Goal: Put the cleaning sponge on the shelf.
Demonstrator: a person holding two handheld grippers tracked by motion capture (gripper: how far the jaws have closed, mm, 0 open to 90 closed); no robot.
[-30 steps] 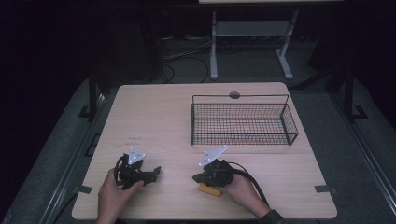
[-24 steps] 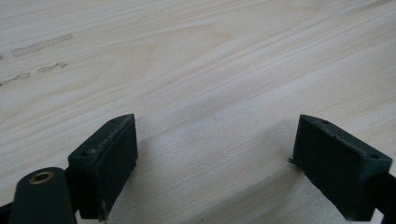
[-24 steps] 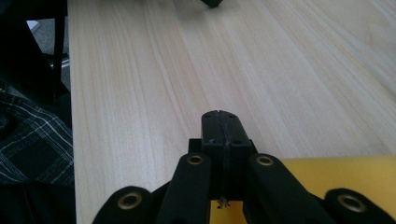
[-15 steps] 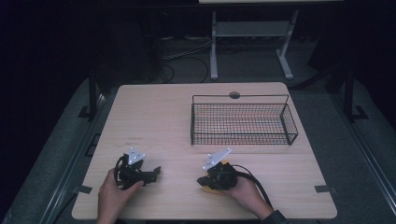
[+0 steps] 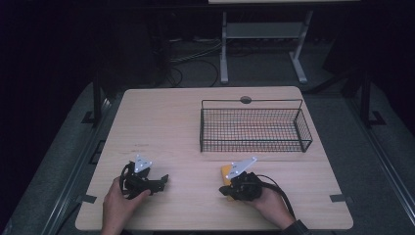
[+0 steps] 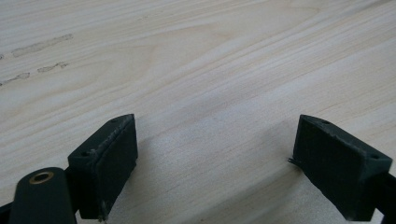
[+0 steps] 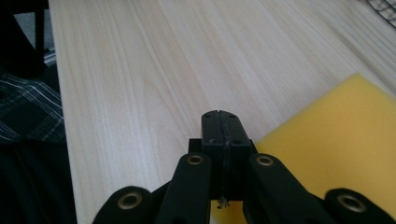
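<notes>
The table (image 5: 171,127) carries a wire basket (image 5: 254,128) at its far right, open side up, presumably the receptacle. Nearer the person than the basket, and well apart from it, a flat yellow sponge (image 7: 345,135) lies on the table. The right gripper (image 7: 225,130) rests just beside this sponge, jaws pressed together and pinching nothing, so no grasp is established. Farther from the basket, the left gripper (image 6: 215,168) sits low over bare wood, jaws spread and empty, apparently on standby.
</notes>
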